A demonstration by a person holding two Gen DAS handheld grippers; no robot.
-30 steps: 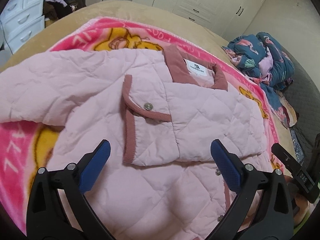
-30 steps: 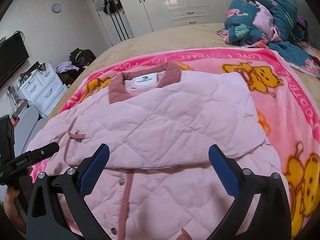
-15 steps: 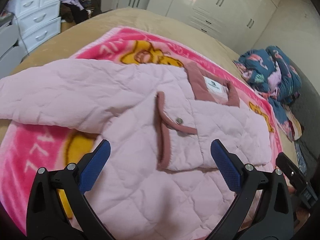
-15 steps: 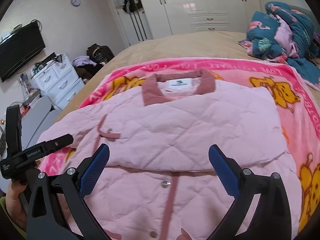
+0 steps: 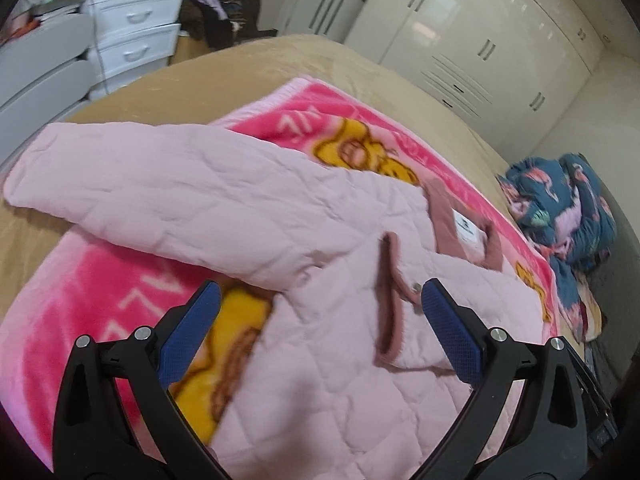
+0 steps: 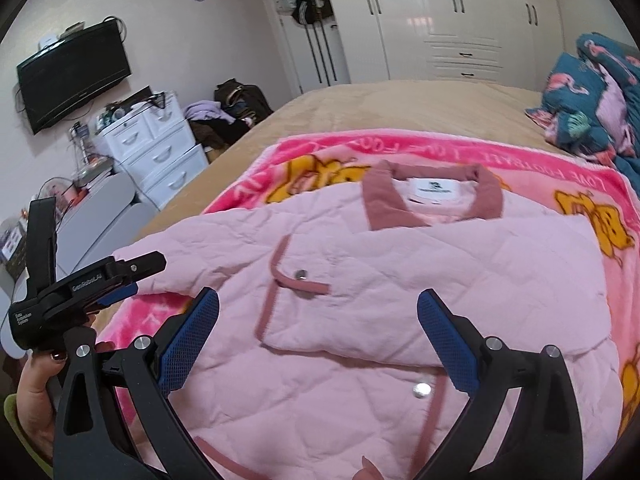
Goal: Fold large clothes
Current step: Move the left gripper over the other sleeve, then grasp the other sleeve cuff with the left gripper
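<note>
Both hand-held grippers hang over the near part of the bed, each spread wide and carrying nothing: the left hand-held gripper (image 5: pixel 320 328) sits above the jacket's left side, the right hand-held gripper (image 6: pixel 318 338) above its front.

Largest in view, the bed (image 6: pixel 420 108) has a tan cover with plenty of bare room on its far half, good space for turning or sliding a fold. A pink cartoon blanket (image 6: pixel 500 156) lies across it as the working surface. On the blanket rests the pink quilted jacket (image 6: pixel 400 264), collar away from the person, buttoned front up. Its right sleeve is already laid across the chest, cuff (image 6: pixel 280 292) ending near the left side, so that half looks folded. The left sleeve (image 5: pixel 160 188) stretches out sideways, its end passing the blanket's edge onto the bare cover; it probably comes in next, and the left tool seems placed for that. A heap of blue patterned clothes (image 6: pixel 592 96) sits at the far right, well apart. White drawers (image 6: pixel 156 152) stand beside the bed.
</note>
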